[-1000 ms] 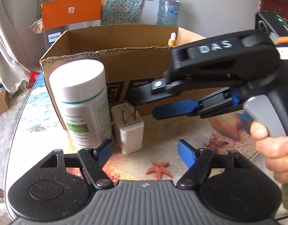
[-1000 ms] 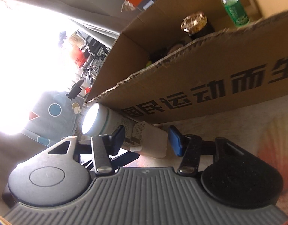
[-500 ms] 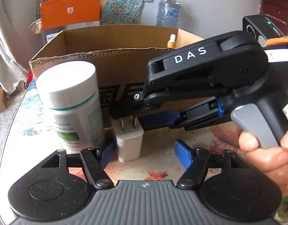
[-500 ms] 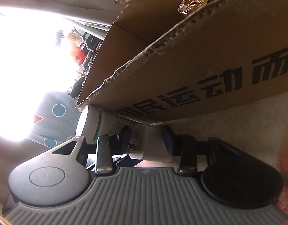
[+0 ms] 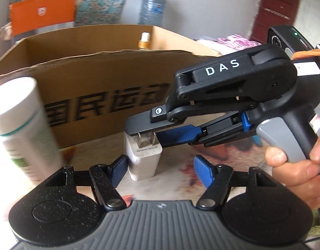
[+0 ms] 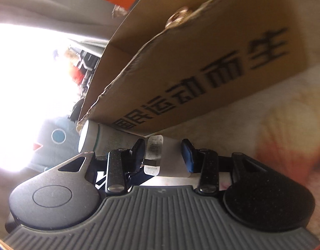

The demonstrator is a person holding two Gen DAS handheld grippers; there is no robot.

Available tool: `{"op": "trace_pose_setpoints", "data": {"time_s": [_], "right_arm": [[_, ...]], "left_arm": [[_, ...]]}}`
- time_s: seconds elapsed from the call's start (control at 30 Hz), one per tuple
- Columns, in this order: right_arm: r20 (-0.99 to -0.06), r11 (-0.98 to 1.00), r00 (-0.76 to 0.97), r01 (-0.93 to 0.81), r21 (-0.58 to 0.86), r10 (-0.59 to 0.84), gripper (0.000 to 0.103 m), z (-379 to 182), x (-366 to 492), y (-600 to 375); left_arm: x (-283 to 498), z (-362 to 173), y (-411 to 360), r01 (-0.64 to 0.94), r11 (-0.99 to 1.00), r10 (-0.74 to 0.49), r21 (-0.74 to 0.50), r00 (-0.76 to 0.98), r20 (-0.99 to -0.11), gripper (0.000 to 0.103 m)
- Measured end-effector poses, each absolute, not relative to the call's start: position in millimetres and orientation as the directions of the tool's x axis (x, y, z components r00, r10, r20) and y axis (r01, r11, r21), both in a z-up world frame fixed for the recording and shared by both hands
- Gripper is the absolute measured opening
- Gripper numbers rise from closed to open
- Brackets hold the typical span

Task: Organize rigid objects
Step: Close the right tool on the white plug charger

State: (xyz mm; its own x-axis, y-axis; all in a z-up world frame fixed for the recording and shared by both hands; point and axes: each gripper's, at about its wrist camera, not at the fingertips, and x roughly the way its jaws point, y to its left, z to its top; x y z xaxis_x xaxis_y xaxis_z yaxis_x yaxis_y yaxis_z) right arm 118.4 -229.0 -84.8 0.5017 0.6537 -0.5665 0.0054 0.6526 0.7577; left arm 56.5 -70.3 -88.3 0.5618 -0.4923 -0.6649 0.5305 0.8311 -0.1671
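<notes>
As my right claw [image 6: 163,156] swings in from the side, its jaws have just been closing, and the white charger [image 5: 143,162] now sits between them. A second ago that claw was off to the right of the plug and clear of it. Now one finger lies across the prongs, and both pads look to be pressed on the charger, though I judge the grip only freshly taken. The charger stands prongs-up on the counter [image 5: 176,152], just in front of the cardboard box [image 5: 97,79] and near the white pill bottle [image 5: 20,125]. My left claw [image 5: 160,168] is spread and empty, its left pad just beside the charger's lower body. With the pinch made, the next step is probably to lift the charger over the box's torn front wall. A slip off the smooth casing is the risk.
</notes>
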Motion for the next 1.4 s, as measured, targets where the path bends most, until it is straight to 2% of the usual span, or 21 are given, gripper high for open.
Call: {"op": "trace_pose_setpoints", "data": {"time_s": [0.27,0.5,0.67,0.9,1.4], "right_arm": [[-0.537,0.615,0.562,0.065,0.786,0.628,0.039,-83.4,100.8,-254.0],[-0.541,0.608,0.552,0.075,0.791,0.635,0.039,-91.4,99.6,-257.2],[-0.543,0.607,0.541,0.075,0.791,0.642,0.039,-91.9,97.1,-259.0],[-0.542,0.6,0.533,0.078,0.796,0.65,0.041,-93.5,99.6,-262.1],[-0.545,0.611,0.545,0.074,0.788,0.637,0.04,-93.4,98.0,-255.0]], "left_arm": [[54.7,-88.2,-86.3,0.539,0.833,-0.466,-0.125,0.562,-0.683,0.062],[65.0,-89.9,-94.8,0.508,0.86,-0.387,-0.057,0.575,-0.721,0.047],[68.2,-90.7,-107.3,0.501,0.866,-0.331,0.012,0.589,-0.737,0.041],[71.8,-88.2,-115.9,0.465,0.885,-0.286,0.034,0.6,-0.747,0.029],[70.8,-83.3,-114.6,0.42,0.908,-0.268,0.006,0.591,-0.761,0.028]]}}
